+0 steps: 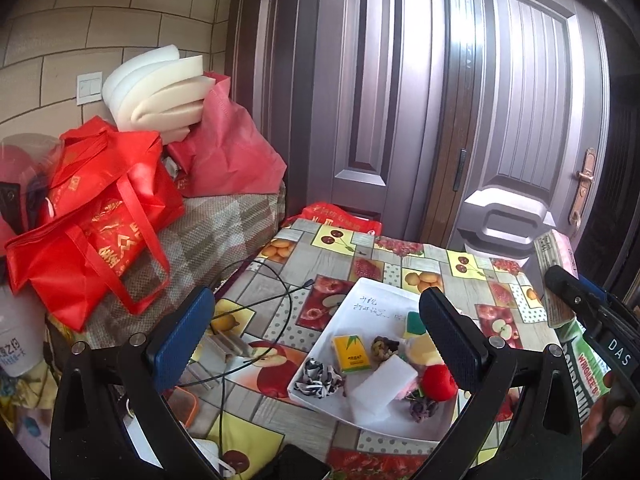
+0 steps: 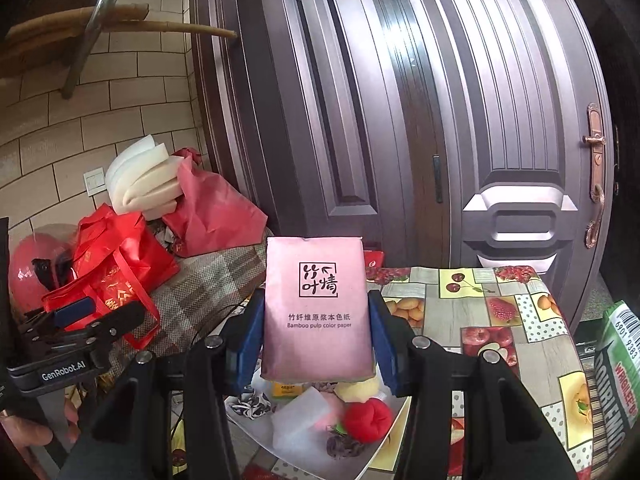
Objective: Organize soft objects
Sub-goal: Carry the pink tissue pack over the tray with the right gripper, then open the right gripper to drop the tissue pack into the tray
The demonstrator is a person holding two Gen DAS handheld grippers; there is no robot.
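Two hand-held grippers: right (image 2: 318, 344) clamps the pink tissue pack (image 2: 318, 308) above the tray (image 1: 360, 300); left (image 1: 316, 336) gapes empty.

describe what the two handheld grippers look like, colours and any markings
Both are black plastic frames with silver bolts at the pivots and flat blue textured pads on the fingers. The left gripper carries a white "GenRobot.AI" label on its body, seen from the right wrist view. The right gripper shows white "DAS" lettering in the left wrist view.

Black gripper (image 1: 318, 330), blue pads (image 1: 182, 334), silver screws
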